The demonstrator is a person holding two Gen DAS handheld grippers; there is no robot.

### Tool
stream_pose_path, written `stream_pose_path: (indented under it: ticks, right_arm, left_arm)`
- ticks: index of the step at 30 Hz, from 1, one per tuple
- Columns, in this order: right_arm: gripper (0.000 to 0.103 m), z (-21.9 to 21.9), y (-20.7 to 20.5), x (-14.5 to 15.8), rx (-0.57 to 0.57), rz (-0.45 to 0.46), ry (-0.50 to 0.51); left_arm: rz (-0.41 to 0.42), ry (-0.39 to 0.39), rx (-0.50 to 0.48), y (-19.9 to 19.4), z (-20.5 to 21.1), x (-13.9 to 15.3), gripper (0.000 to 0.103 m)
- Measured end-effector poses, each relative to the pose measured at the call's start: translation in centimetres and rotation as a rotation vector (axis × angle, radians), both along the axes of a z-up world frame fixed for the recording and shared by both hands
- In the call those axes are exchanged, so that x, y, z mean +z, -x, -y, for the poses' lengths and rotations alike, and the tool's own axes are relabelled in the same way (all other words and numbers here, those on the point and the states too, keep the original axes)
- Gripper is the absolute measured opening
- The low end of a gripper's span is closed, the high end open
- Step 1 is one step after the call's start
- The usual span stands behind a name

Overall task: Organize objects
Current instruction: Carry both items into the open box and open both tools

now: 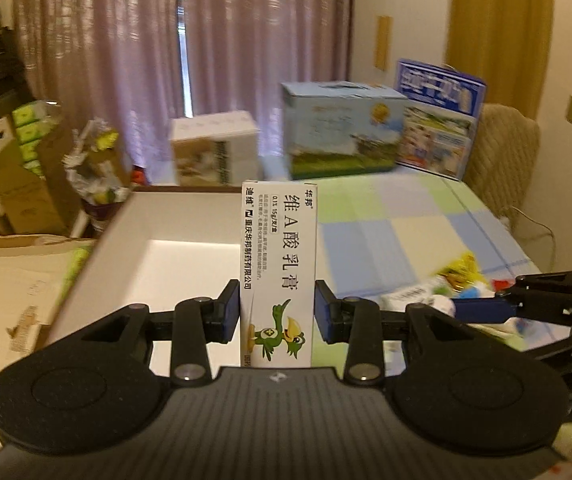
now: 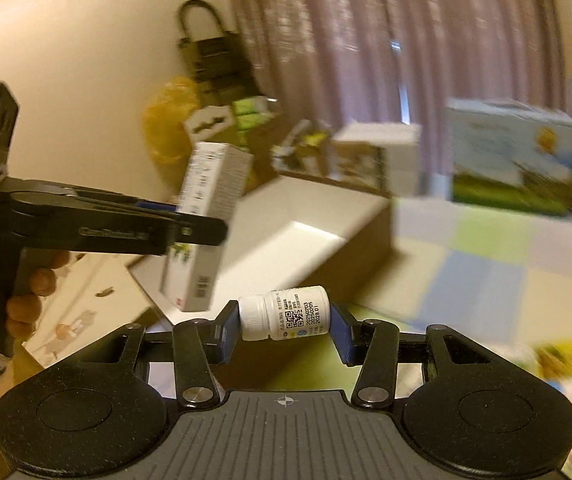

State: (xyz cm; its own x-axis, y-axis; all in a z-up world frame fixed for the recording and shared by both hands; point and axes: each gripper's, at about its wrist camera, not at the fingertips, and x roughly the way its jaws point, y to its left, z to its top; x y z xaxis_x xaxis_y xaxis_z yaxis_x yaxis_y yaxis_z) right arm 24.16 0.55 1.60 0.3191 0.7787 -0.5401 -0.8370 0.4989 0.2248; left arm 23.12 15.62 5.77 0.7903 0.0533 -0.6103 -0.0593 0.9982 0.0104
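My left gripper (image 1: pixel 277 314) is shut on a tall white medicine carton (image 1: pixel 278 256) printed with a green cartoon bird, held upright between the blue pads. Just behind it lies an open cardboard box (image 1: pixel 125 236) with a white inside. In the right wrist view, my right gripper (image 2: pixel 286 328) is shut on a small white pill bottle (image 2: pixel 286 316) lying sideways, cap to the left. The left gripper (image 2: pixel 199 228) shows there too, carrying the carton (image 2: pixel 209 208) in front of the box (image 2: pixel 298 236), with a hand (image 2: pixel 25 288) on its handle. The right gripper (image 1: pixel 486 308) enters the left view's right edge.
A checked blue-and-green cover (image 1: pixel 406 232) spreads to the right, with a pile of small packets (image 1: pixel 454 276) on it. At the back stand a blue-green carton (image 1: pixel 342 128) and a white box (image 1: pixel 213 148). Cardboard and bags (image 1: pixel 25 160) crowd the left; a cushioned chair (image 1: pixel 502 152) stands right.
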Motion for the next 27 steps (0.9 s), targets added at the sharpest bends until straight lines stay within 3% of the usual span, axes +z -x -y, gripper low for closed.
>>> stream_pose_path:
  ticks: [5, 11, 19, 27]
  right_arm:
    - [0.045, -7.2, -0.4, -1.6, 0.027, -0.012, 0.045]
    - [0.045, -13.5, -1.6, -4.2, 0.035, -0.029, 0.148]
    - [0.045, -17.3, -3.5, -8.1, 0.049, -0.063, 0.298]
    - [0.045, -18.9, -4.4, -10.2, 0.063, -0.078, 0.413]
  left_arm:
    - [-0.021, -0.002, 0.033, -0.7, -5.3, -0.7, 0.034]
    - [-0.110, 0.002, 0.058, -2.2, -9.8, -3.3, 0.034]
    - [-0.243, 0.035, 0.069, -4.4, -13.7, -7.3, 0.034]
    - [-0.399, 0.049, 0.047, -6.4, -14.9, -11.3, 0.034]
